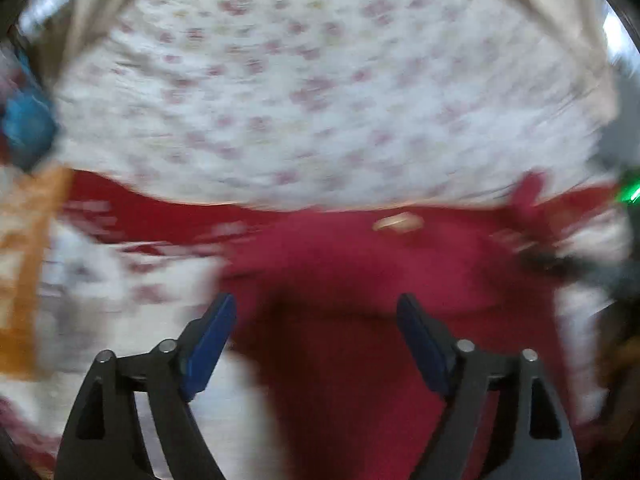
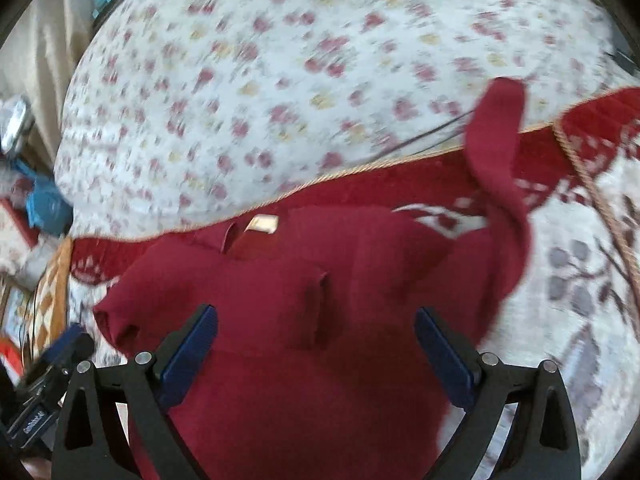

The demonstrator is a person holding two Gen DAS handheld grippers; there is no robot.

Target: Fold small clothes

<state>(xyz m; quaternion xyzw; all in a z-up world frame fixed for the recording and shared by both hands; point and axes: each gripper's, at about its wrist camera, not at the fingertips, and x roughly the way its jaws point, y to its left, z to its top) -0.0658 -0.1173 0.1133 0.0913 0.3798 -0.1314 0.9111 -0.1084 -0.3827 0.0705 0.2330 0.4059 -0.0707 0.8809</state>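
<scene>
- A dark red garment (image 2: 288,292) lies spread on a bed, on a white cover with red trim (image 2: 580,120), in front of a floral sheet (image 2: 280,80).
- The left tongs (image 1: 316,312) hang above the garment with jaws wide apart, nothing between the blue pads (image 1: 208,344); this view is blurred.
- The right tongs (image 2: 316,324) also stand apart, empty, over the garment's middle.
- One sleeve (image 2: 496,140) trails up to the right, beyond the right tongs.
- A pale neck label (image 2: 262,223) shows at the far edge.

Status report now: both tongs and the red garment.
Left tongs open, empty. Right tongs open, empty. Red garment flat on bedspread, one sleeve flung out, unfolded. Nothing in the way.
</scene>
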